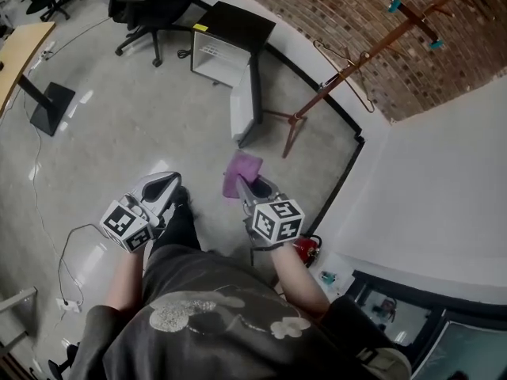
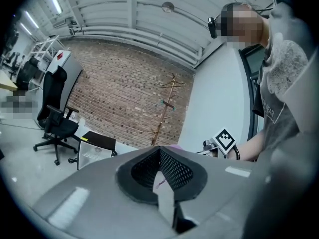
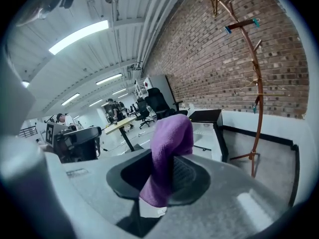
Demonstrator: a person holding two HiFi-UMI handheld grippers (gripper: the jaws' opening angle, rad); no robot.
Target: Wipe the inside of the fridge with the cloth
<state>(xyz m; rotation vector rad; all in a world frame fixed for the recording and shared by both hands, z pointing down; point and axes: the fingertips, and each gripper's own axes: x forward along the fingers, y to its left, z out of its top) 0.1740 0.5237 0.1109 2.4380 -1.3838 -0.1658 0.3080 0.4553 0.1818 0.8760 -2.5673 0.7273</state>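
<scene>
A small white fridge (image 1: 224, 44) with a black top stands on the floor ahead, its door (image 1: 247, 101) swung open toward me. It also shows in the left gripper view as the fridge (image 2: 95, 151) and in the right gripper view as the fridge (image 3: 208, 125). My right gripper (image 1: 247, 187) is shut on a purple cloth (image 1: 240, 172), well short of the fridge. The cloth (image 3: 168, 151) sticks up between its jaws and folds over. My left gripper (image 1: 162, 184) is held beside it, shut with nothing in it, and its pads (image 2: 172, 171) meet.
A wooden coat rack (image 1: 348, 70) stands right of the fridge against the brick wall (image 1: 348, 6). A black office chair (image 1: 150, 6) is at the back left, with a desk (image 1: 20, 50) further left. A red extinguisher (image 1: 305, 250) sits by my right side. A cable (image 1: 71, 252) lies on the floor.
</scene>
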